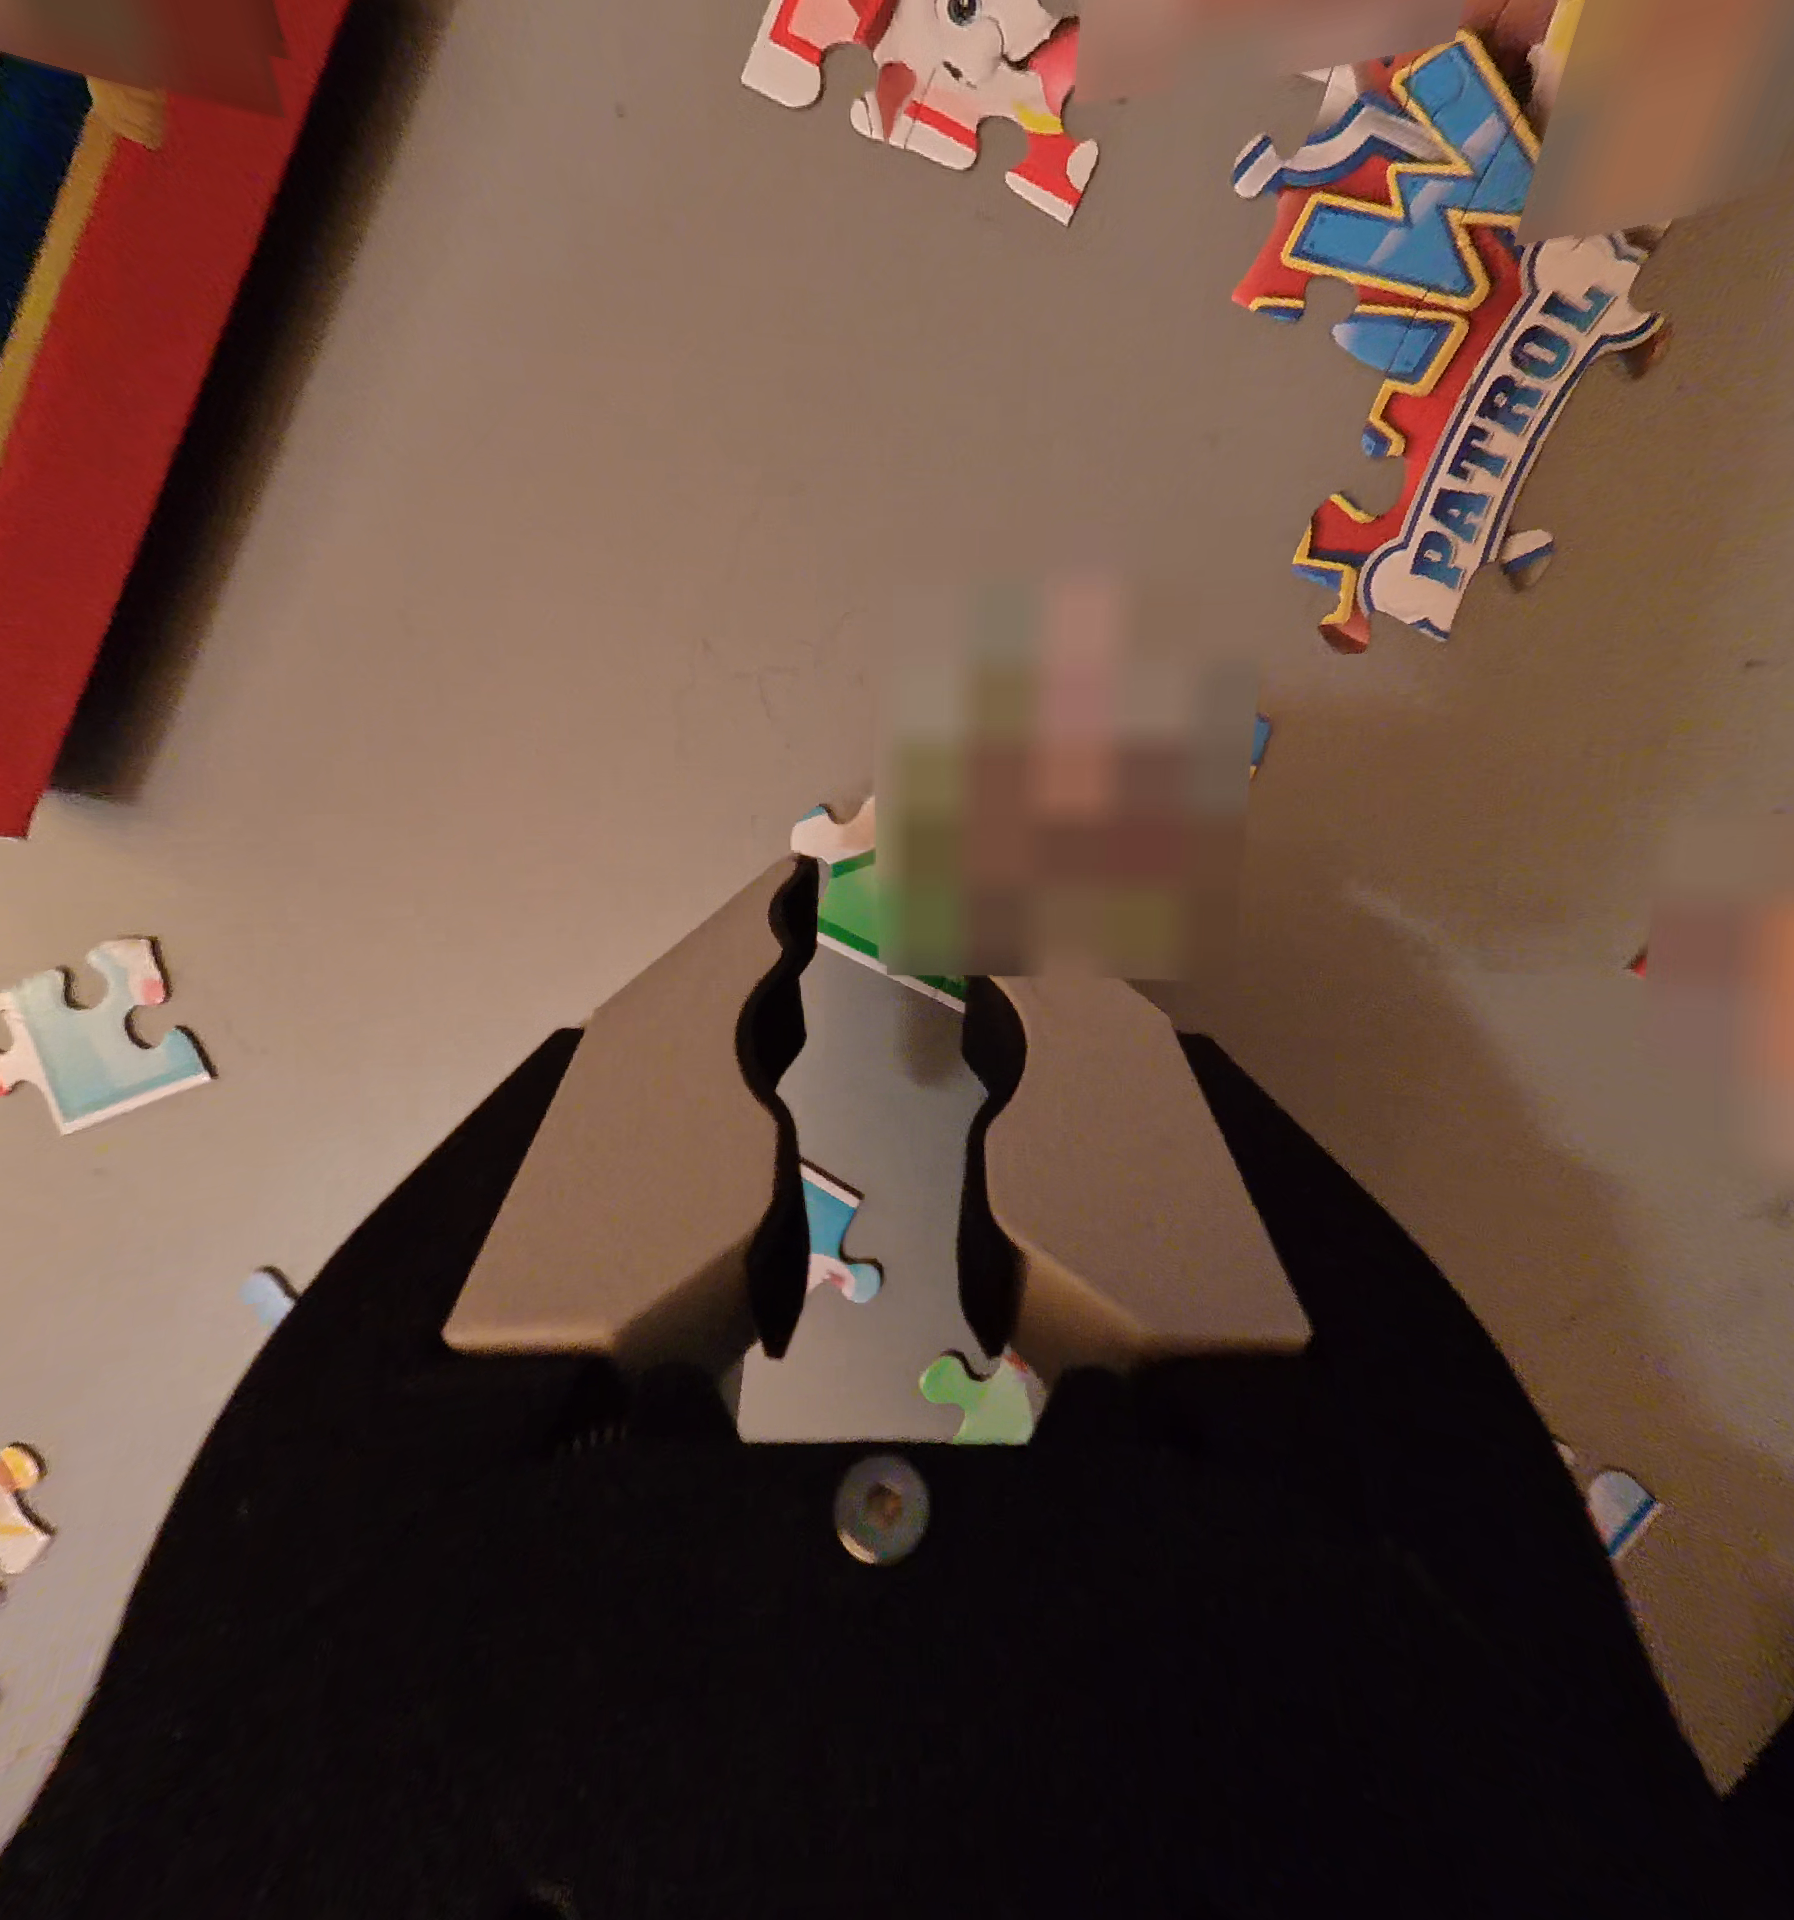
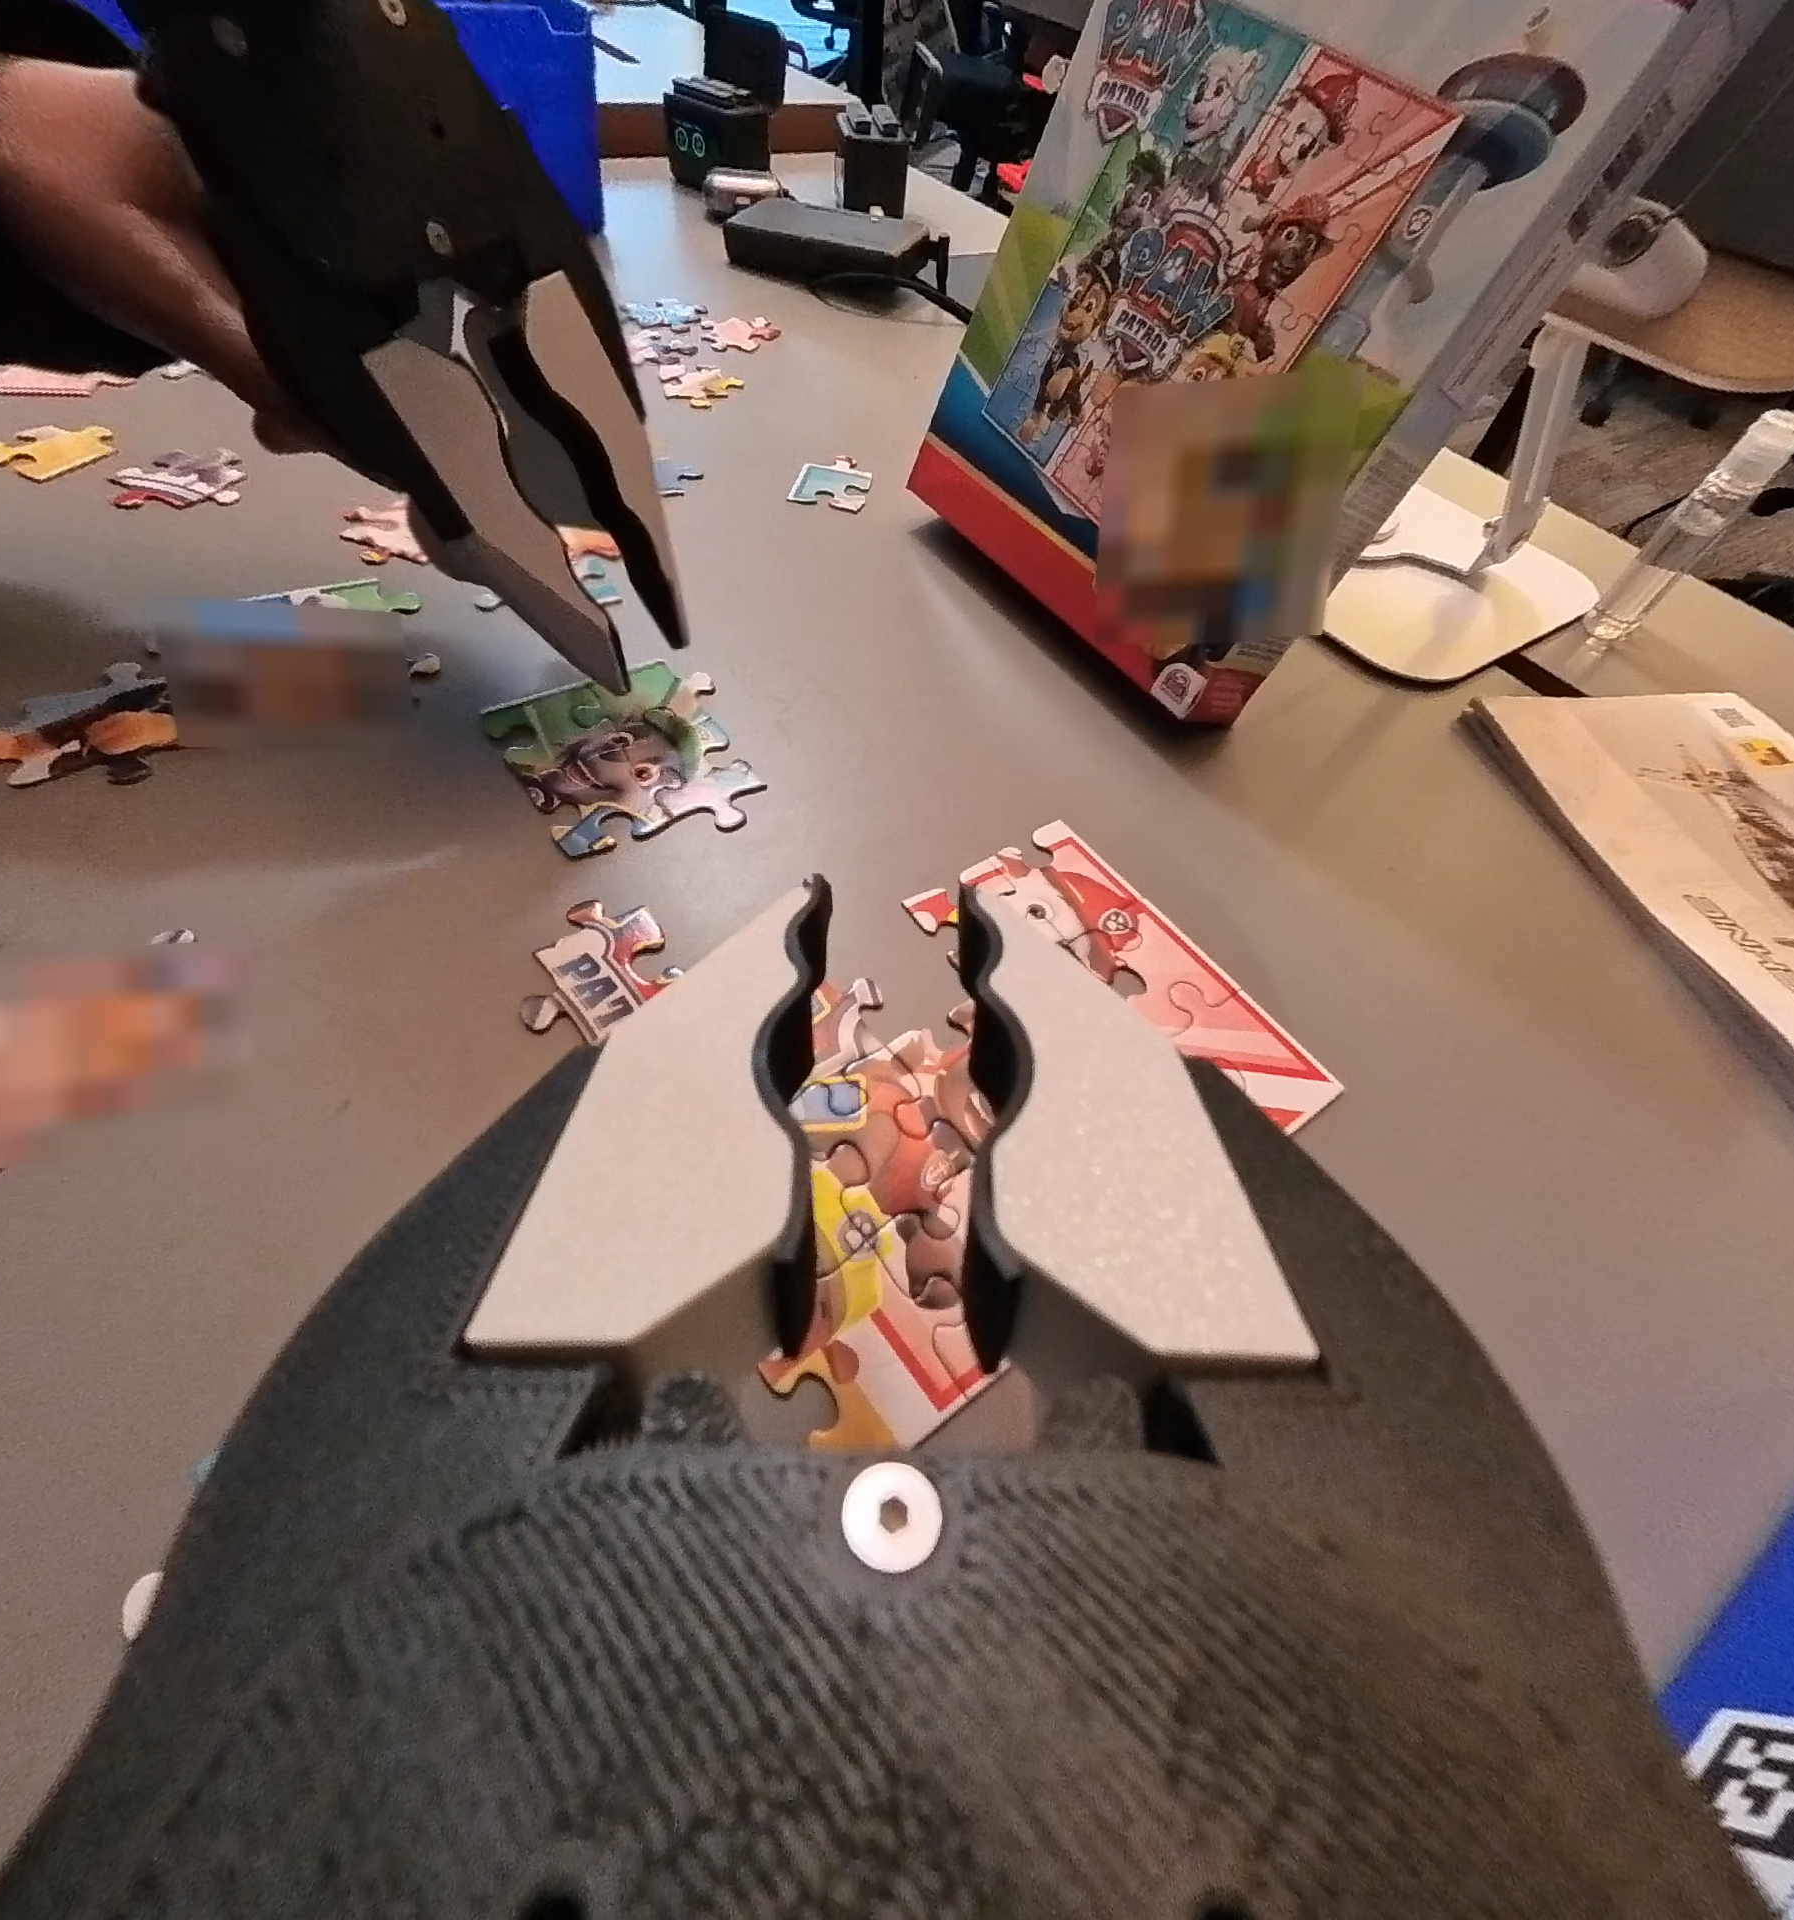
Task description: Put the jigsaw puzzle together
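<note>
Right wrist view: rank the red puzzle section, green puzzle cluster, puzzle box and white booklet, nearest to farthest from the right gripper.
1. Red puzzle section: under and just right of the right gripper.
2. Green puzzle cluster: ahead and left, at the left gripper tips.
3. White booklet and puzzle box: booklet at far right, box standing ahead right; too close to call.

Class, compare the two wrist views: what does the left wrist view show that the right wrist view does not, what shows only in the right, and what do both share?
Only the left wrist view: a straight-down look at the pale blue loose puzzle piece and the red side of a box.

Only the right wrist view: the box's illustrated front, the open paper booklet, the clear spray bottle, and the red-bordered assembled puzzle section under the open right gripper.

Both: the grey table, the green-edged assembled cluster at the open left gripper, the lettered banner piece.
</note>
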A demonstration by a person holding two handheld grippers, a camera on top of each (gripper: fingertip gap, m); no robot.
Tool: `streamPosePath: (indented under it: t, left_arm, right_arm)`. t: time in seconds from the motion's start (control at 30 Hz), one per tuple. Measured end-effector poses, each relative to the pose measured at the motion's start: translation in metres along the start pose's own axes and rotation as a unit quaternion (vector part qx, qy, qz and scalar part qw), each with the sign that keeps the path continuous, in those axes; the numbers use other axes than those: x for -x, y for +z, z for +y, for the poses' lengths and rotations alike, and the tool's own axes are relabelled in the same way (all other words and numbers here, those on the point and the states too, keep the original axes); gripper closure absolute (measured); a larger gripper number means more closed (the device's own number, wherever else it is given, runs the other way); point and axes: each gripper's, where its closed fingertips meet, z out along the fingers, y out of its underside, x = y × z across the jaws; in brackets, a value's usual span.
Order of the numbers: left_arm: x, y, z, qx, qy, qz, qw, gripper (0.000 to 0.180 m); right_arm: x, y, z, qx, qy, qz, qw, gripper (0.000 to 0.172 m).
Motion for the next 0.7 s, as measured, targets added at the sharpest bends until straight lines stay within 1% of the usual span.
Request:
streamPosePath:
  t: [0.1,0.23,0.37,0.43,0.53,0.57,0.63,0.67,0.7]
  left_arm:
    - [-0.002,0.003,0.011,0.014,-0.011,0.004,1.000,0.157]
    - [-0.004,0.000,0.008,0.003,-0.010,-0.009,1.000,0.160]
    - [-0.013,0.003,0.011,0.012,-0.029,0.015,0.999,0.164]
    - [-0.014,-0.004,0.010,0.022,-0.025,0.004,0.999,0.157]
    - [-0.024,-0.012,-0.003,-0.007,-0.015,0.005,1.000,0.154]
    - [-0.030,-0.009,-0.003,-0.008,-0.021,0.018,1.000,0.150]
    - [-0.040,0.000,0.004,0.000,-0.029,0.044,0.999,0.147]
    - [-0.041,0.004,0.008,0.005,-0.029,0.041,0.999,0.147]
    - [-0.041,0.004,0.003,-0.012,-0.029,0.037,0.999,0.148]
  right_arm:
    - [0.001,0.001,0.000,0.002,-0.002,0.000,1.000,0.149]
    - [0.001,0.001,0.001,0.004,-0.003,0.001,1.000,0.149]
    - [0.001,0.001,0.001,0.004,-0.003,0.001,1.000,0.149]
    - [0.000,0.001,0.002,0.006,-0.003,0.002,1.000,0.149]
    - [0.001,0.001,0.001,0.005,-0.004,0.001,1.000,0.149]
    - [0.001,0.001,0.001,0.005,-0.004,0.000,1.000,0.149]
    - [0.002,0.002,0.002,0.007,-0.007,0.000,1.000,0.149]
    - [0.002,0.002,0.002,0.008,-0.007,0.001,1.000,0.149]
    - [0.001,0.002,0.002,0.008,-0.007,0.002,1.000,0.149]
